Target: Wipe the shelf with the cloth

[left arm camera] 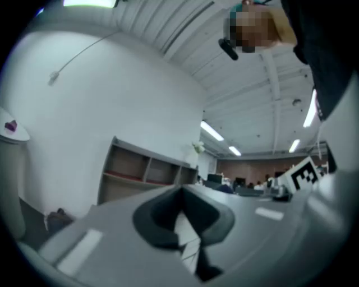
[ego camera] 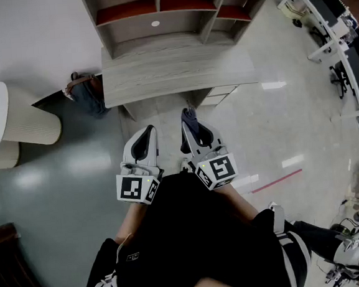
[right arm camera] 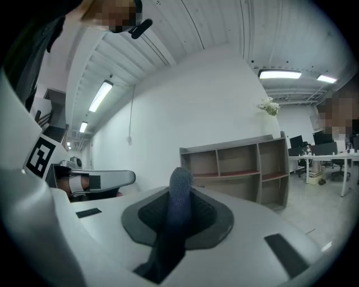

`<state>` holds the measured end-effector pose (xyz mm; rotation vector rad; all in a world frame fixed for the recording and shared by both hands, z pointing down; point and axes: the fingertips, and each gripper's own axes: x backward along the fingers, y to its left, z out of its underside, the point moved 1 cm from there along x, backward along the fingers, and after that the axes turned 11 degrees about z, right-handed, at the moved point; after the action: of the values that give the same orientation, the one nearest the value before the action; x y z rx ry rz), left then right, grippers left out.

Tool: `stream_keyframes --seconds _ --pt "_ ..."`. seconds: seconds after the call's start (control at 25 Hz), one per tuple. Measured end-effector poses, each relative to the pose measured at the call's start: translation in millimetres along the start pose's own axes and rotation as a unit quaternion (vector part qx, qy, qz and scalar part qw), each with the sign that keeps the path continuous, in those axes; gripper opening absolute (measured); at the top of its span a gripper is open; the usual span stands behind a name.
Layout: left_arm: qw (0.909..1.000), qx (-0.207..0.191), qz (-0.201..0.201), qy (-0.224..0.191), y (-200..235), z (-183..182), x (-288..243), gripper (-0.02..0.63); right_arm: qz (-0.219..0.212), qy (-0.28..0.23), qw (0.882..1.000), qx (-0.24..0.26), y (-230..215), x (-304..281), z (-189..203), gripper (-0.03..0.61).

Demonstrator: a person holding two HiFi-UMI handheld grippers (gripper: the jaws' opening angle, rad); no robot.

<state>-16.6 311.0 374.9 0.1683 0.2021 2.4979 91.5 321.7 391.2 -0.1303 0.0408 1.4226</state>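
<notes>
The right hand-held gripper [right arm camera: 180, 202] is clamped on the dark cloth [right arm camera: 180, 182], which stands up as a narrow fold between its jaws; the left hand-held gripper [left arm camera: 182, 196] has its jaws together on nothing; both are held close to the person's body, well apart from the shelf [ego camera: 162, 16].

The likeliest trouble is the cloth itself; only a thin bunched end pokes past the jaws, so a wipe may bring the hard jaw tips against the board rather than the fabric, or drag the cloth out of the grip. A grey wood-grain tabletop [ego camera: 173, 71] appears to lie between the person and the shelf; reaching over it could knock a gripper on its near edge, and the uprights between the compartments would cut any long sideways stroke short.

Open floor lies to the right and just ahead; to the left stand a white rounded unit [ego camera: 15, 123] and a bag [ego camera: 87, 91] on the floor, so stepping that way is tighter.
</notes>
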Motion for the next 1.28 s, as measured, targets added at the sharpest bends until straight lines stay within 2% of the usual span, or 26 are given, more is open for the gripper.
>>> stream_keyframes --seconds 0.84,1.28 --pt "1.0 0.002 -0.004 0.009 -20.5 9.5 -13.8 0.005 -0.006 -0.003 1.0 -0.01 -20.5 11.5 -0.8 0.054" --pt "0.9991 -0.02 -0.025 0.027 -46.0 20.7 -59.1 0.005 -0.029 -0.004 0.999 -0.03 -72.1 15.7 3.8 0.054"
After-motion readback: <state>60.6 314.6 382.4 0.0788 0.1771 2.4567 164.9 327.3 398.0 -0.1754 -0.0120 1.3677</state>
